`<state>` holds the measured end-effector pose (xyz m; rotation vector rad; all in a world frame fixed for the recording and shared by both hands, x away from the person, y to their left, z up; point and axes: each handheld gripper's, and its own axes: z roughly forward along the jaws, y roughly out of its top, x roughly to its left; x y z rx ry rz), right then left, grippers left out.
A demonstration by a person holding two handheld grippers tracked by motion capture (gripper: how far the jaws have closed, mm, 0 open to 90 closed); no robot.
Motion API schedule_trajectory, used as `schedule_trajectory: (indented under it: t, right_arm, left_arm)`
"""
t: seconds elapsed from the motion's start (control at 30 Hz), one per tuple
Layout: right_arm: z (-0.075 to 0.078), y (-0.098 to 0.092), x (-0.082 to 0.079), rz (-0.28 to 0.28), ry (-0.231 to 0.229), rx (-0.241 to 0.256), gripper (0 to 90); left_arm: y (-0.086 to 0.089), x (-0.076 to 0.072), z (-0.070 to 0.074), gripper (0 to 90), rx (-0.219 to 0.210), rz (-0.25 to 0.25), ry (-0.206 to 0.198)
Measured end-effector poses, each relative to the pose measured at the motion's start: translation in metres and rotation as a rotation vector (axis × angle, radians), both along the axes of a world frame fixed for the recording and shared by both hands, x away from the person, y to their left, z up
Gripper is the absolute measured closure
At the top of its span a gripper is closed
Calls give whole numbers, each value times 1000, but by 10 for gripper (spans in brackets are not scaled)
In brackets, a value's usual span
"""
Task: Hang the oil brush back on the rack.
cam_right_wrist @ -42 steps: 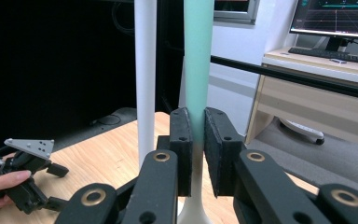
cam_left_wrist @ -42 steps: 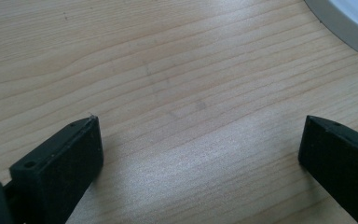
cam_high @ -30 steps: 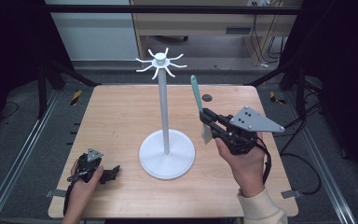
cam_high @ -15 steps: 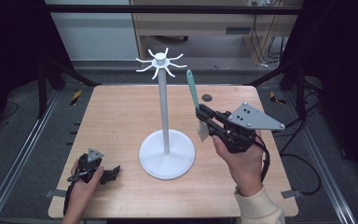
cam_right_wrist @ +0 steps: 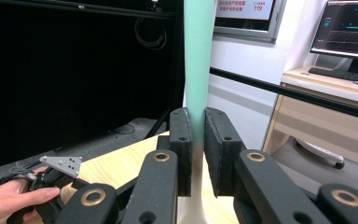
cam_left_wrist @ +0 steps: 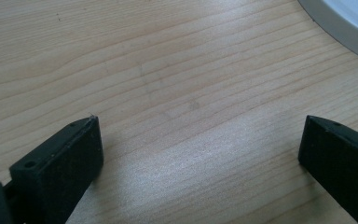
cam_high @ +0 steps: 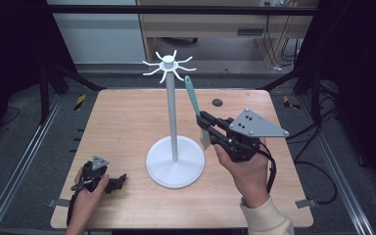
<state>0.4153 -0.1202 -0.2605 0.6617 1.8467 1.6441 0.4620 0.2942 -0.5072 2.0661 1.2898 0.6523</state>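
Wooden table, light grain, seen from above. White stand on a round base near the middle, thin pole rising to a crown of curved hooks at the top.

Right gripper held up in the right hand, just right of the pole and above the table, grey three-cornered plate on top. Jaws clamped on a spatula: teal handle pointing up and slightly left toward the hooks, pale blade hanging below the jaws, just above the right edge of the base. Handle tip close to the hooks, a little lower and to their right; contact with any hook impossible to tell. In the right gripper view, right gripper with both black pads pressed flat against the spatula, teal above the jaws, cream below.

Left gripper low at the near left of the table, held in the left hand, left of the base and apart from it. In the left gripper view, jaws spread wide with nothing but bare wood between them, edge of the white base at the far right corner.

Behind the table, a wooden desk and dark frame legs on a grey floor.
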Motion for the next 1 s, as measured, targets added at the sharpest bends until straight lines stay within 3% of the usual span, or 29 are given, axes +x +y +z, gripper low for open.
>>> schedule_trajectory:
  t: [1.0]
  right_arm:
    - [-7, 13, 15, 8, 39, -5, 816]
  left_arm:
    - [-1, 0, 0, 0, -2, 0, 0]
